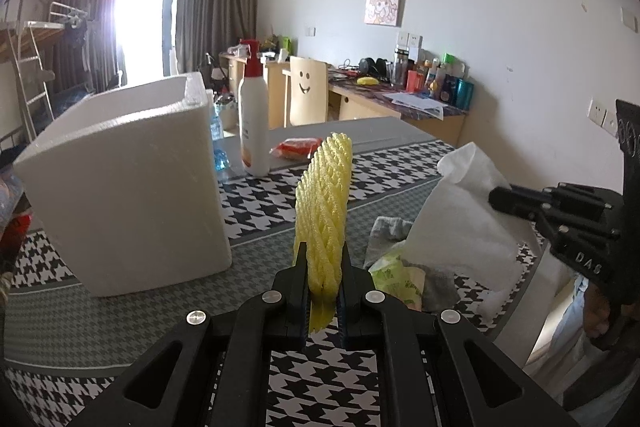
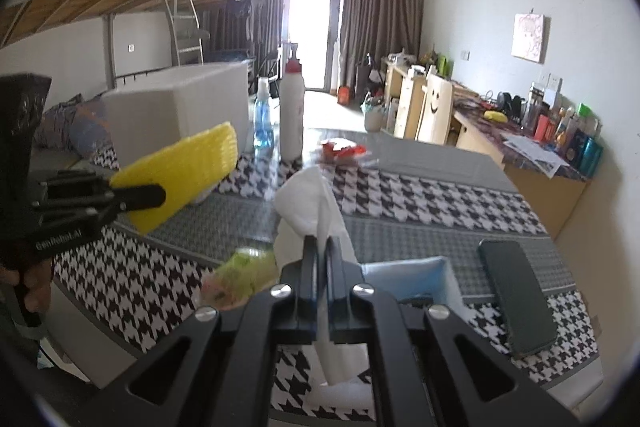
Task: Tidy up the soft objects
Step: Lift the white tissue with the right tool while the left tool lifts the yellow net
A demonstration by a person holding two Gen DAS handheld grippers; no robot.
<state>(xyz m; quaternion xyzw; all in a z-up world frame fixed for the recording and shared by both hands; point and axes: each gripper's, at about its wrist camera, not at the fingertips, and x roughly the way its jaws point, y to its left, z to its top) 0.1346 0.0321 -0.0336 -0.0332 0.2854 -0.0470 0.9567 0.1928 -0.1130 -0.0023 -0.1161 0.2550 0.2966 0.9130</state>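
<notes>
My left gripper (image 1: 323, 261) is shut on a yellow foam net sleeve (image 1: 323, 203) and holds it upright above the table, right of the white foam box (image 1: 120, 183). It also shows in the right wrist view (image 2: 184, 175). My right gripper (image 2: 322, 247) is shut on a white paper tissue (image 2: 310, 211), lifted over the table. The tissue also shows in the left wrist view (image 1: 460, 219), held by the right gripper's fingers (image 1: 516, 199). A green plastic bag (image 1: 400, 279) and a grey cloth (image 1: 390, 231) lie beneath it.
A white lotion bottle with a red cap (image 1: 253, 115), a blue bottle (image 2: 263, 123) and a red snack packet (image 1: 296, 148) stand behind on the houndstooth tablecloth (image 1: 256, 203). A dark phone (image 2: 516, 295) and a light blue box (image 2: 416, 279) lie at the right.
</notes>
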